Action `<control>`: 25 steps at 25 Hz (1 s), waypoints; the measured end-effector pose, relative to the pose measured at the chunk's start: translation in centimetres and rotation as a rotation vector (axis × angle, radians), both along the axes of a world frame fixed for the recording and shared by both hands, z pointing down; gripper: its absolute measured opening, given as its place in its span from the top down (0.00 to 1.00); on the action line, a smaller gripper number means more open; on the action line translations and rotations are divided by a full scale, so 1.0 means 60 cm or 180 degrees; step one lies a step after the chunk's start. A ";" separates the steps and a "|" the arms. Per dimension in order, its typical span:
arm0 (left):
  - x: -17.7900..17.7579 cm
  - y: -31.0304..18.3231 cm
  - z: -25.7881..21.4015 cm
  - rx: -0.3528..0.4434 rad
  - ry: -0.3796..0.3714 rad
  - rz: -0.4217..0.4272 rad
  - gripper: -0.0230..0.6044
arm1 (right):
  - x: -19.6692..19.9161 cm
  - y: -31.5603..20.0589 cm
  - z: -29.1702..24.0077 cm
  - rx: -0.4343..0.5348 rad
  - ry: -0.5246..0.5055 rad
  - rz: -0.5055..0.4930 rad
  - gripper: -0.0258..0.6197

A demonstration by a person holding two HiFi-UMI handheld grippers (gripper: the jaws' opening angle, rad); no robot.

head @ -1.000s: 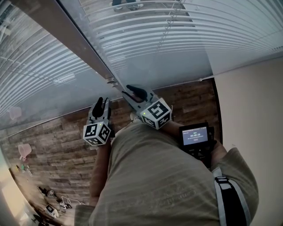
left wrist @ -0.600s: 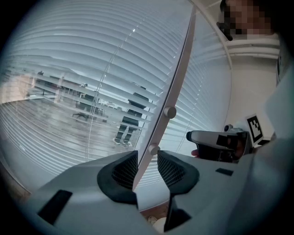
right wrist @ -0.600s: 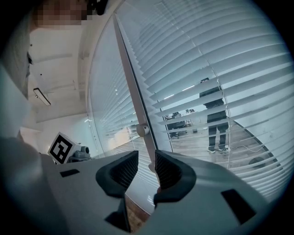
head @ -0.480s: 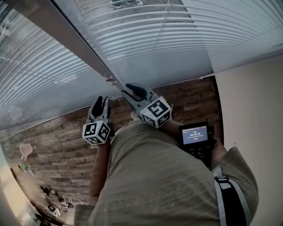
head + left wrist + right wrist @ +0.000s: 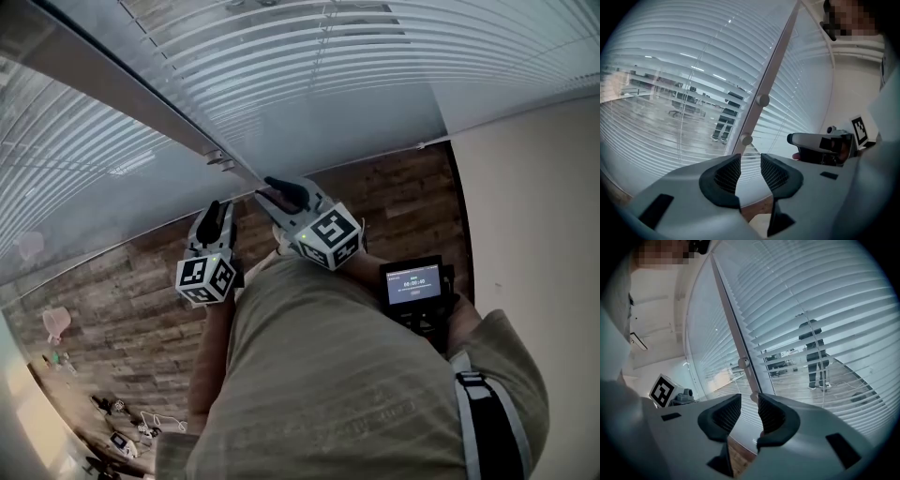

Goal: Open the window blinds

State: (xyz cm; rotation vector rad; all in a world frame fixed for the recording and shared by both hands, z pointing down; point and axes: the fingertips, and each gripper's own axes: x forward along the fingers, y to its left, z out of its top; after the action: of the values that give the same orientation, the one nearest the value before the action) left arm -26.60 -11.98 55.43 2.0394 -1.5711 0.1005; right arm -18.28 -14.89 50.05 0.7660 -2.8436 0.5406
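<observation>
White slatted blinds (image 5: pixel 328 75) hang behind glass panes on both sides of a grey upright post (image 5: pixel 141 103). The post carries two round fittings (image 5: pixel 217 159). My left gripper (image 5: pixel 214 211) points at the pane left of the post. In the left gripper view its jaws (image 5: pixel 750 164) stand apart with nothing between them, facing the blinds (image 5: pixel 670 93). My right gripper (image 5: pixel 272 192) has its tips close to the foot of the post. In the right gripper view it (image 5: pixel 749 404) is open and empty, with the post (image 5: pixel 731 319) straight ahead.
Wood-pattern floor (image 5: pixel 112 291) runs along the base of the glass. A cream wall (image 5: pixel 534 206) closes the right side. A small screen device (image 5: pixel 412 286) sits on the person's right forearm. Small items and cables (image 5: pixel 117 427) lie on the floor at the lower left.
Both grippers have kept their places by the post. Only the head view has shifted a little, so the blinds and post sit slightly higher and further left.
</observation>
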 end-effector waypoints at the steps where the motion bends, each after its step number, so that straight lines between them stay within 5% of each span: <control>1: 0.004 -0.002 -0.001 0.0009 0.0000 0.0013 0.73 | 0.001 -0.001 -0.001 0.0008 -0.0004 -0.0004 0.80; 12: 0.028 -0.013 0.023 -0.0065 0.0077 0.0093 0.73 | 0.023 -0.006 0.025 -0.0011 0.0008 0.0029 0.80; 20: 0.103 0.029 0.013 -0.0071 0.0230 0.0117 0.74 | 0.113 0.019 0.014 -0.0010 -0.0081 0.0154 0.80; 25: 0.216 0.083 -0.059 0.0042 0.0128 0.0092 0.76 | 0.234 0.057 -0.055 0.0042 -0.0136 0.0198 0.80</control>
State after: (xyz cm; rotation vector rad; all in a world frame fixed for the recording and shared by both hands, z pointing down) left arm -13.66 -7.02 51.91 2.0619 -1.5221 0.0598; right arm -4.26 -11.49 46.74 0.8580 -2.8734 0.5539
